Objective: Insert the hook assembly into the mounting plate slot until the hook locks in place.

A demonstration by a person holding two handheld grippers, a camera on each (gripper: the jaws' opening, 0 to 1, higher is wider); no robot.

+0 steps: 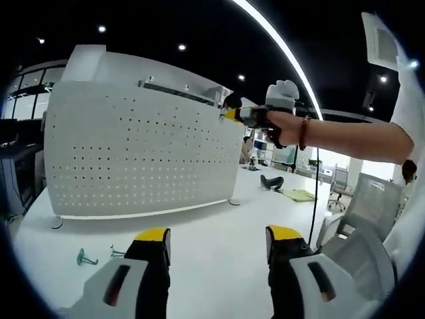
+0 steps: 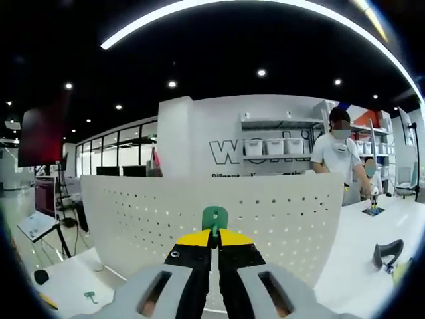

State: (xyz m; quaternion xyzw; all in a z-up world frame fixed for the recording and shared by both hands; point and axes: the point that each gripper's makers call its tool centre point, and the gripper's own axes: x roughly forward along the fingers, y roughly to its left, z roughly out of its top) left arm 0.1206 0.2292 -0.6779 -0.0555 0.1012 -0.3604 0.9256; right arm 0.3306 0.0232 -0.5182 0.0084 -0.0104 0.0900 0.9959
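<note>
The white perforated mounting plate [image 1: 139,156] stands upright on the white table [image 1: 212,226]. My left gripper [image 1: 219,239] hangs open over the table in front of it, nothing between its yellow-tipped jaws. My right gripper [image 1: 232,114], held by a hand, is up at the plate's top right corner. In the right gripper view the right gripper [image 2: 214,238] is shut on a green hook [image 2: 214,216], which points at the plate [image 2: 133,212] near its upper edge. Whether the hook touches the plate I cannot tell.
Two spare green hooks [image 1: 86,257] lie on the table near the plate's left foot; one [image 2: 89,296] shows low left in the right gripper view. A black object [image 2: 387,252] lies to the right. A person [image 2: 339,156] stands behind, by shelves.
</note>
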